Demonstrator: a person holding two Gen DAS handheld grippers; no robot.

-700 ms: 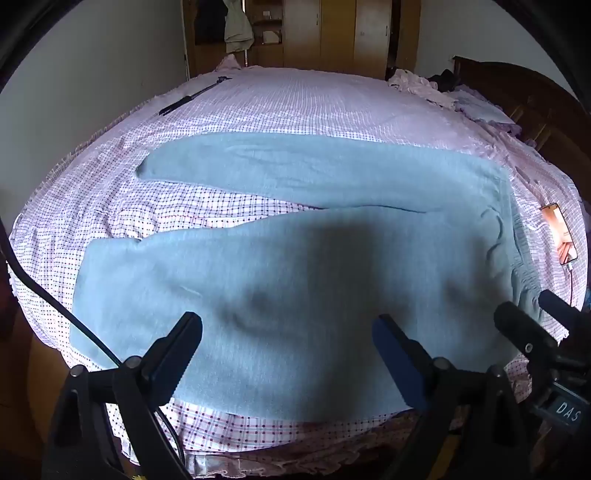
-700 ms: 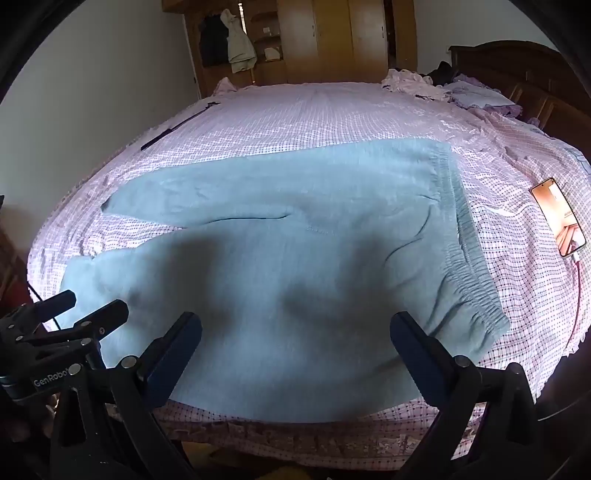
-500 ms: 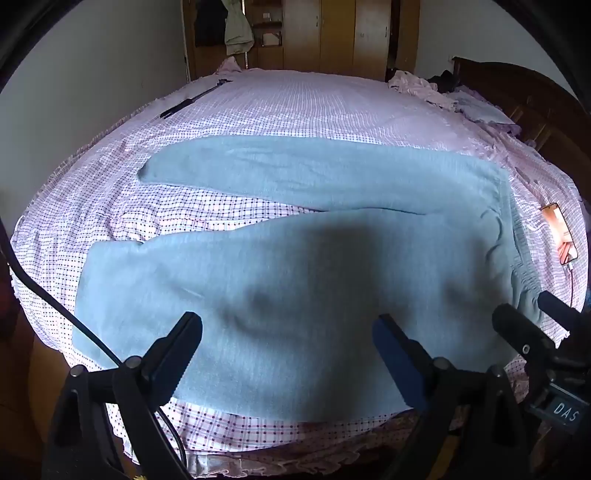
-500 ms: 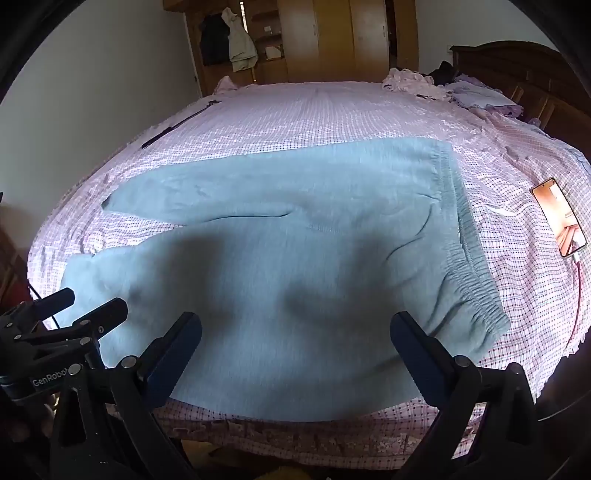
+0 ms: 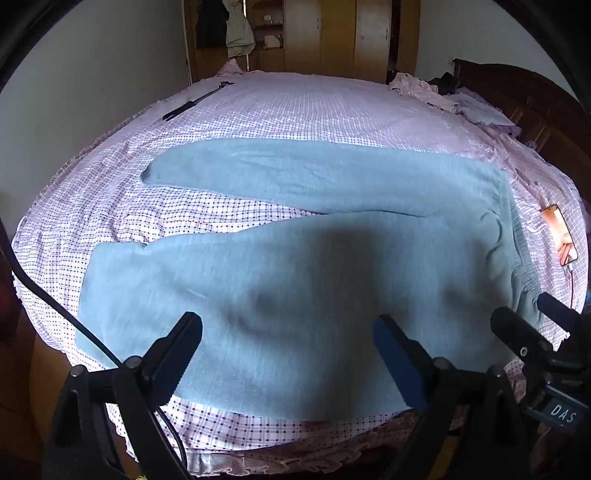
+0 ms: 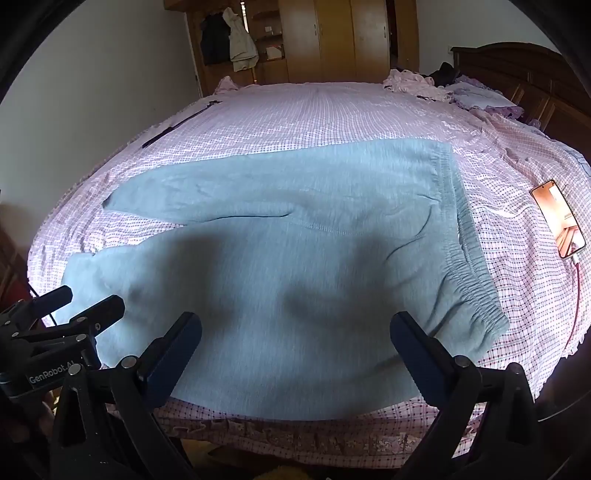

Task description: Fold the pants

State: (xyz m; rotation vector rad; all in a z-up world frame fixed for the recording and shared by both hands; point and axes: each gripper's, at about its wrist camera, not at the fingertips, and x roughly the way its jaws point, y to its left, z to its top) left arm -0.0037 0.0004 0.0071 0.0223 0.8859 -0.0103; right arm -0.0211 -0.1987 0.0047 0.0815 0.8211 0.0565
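Observation:
Light blue pants [image 5: 303, 266] [image 6: 295, 251] lie spread flat on a bed with a pink checked sheet [image 5: 314, 110] [image 6: 314, 110]. The two legs run to the left, slightly apart, and the elastic waistband [image 6: 465, 254] is at the right. My left gripper [image 5: 288, 343] hovers open above the near leg, nothing between its fingers. My right gripper [image 6: 295, 343] hovers open above the seat part near the waistband, also holding nothing. Each gripper shows at the edge of the other's view.
A phone [image 6: 557, 221] on a red cable lies on the sheet at the right. A thin black rod [image 5: 195, 101] rests at the far left. Crumpled clothes [image 6: 417, 83] sit by the wooden headboard [image 6: 517, 77]. Wardrobes [image 5: 332, 33] stand behind.
Both views have shifted slightly: the pants sit a little lower in the frames, as both grippers tilt or rise a touch. The pants themselves have not moved.

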